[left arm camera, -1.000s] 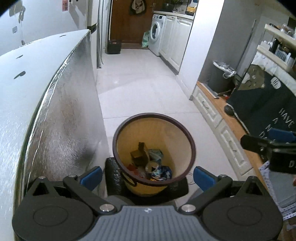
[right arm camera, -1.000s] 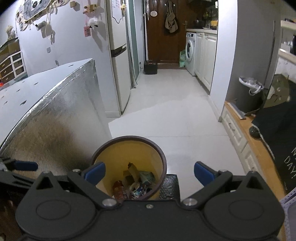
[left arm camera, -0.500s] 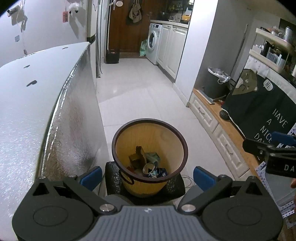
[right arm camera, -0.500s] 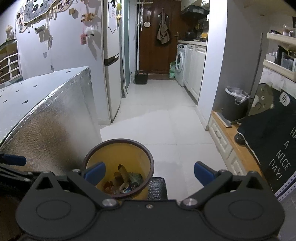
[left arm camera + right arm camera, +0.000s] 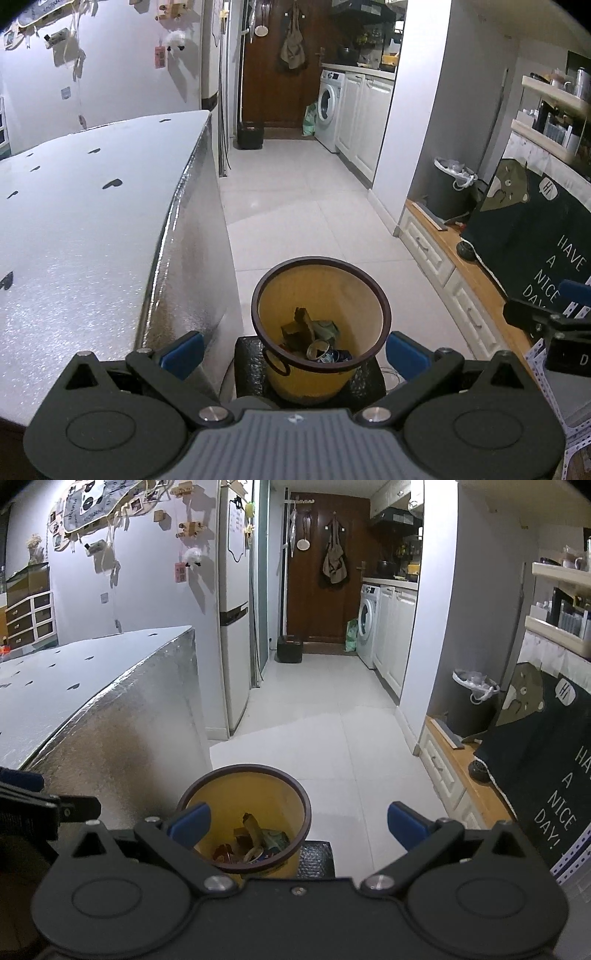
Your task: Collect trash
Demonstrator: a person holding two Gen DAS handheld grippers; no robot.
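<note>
The left tool is spread wide, and there is nothing between its blue tips. The right tool is spread wide too, and it holds nothing. Both hang in the air, side by side.

Just in front of them, and lower down, is a yellow bin with a dark brown rim. It stands on a black mat on the floor. The bin is open at the top. At the bottom of it lies the trash: a brown scrap, a crumpled green bit, a small round can and some other bits too small to name.

To the left of the bin is a big silver worktop. Its shiny side comes down right beside the bin. There are only small dark marks on top of it. I cannot see any trash lying there.

Past the bin is a white tiled floor. It looks bare. Far off are a washing machine and a brown door. A dark bin with a white bag stands on the right.

I think some trash is already in the yellow bin, and both tools are free now. The next move is to find another piece of trash. None shows here, so the tools need to turn and look at another place. Then one tool must go down to it and pinch it.
</note>
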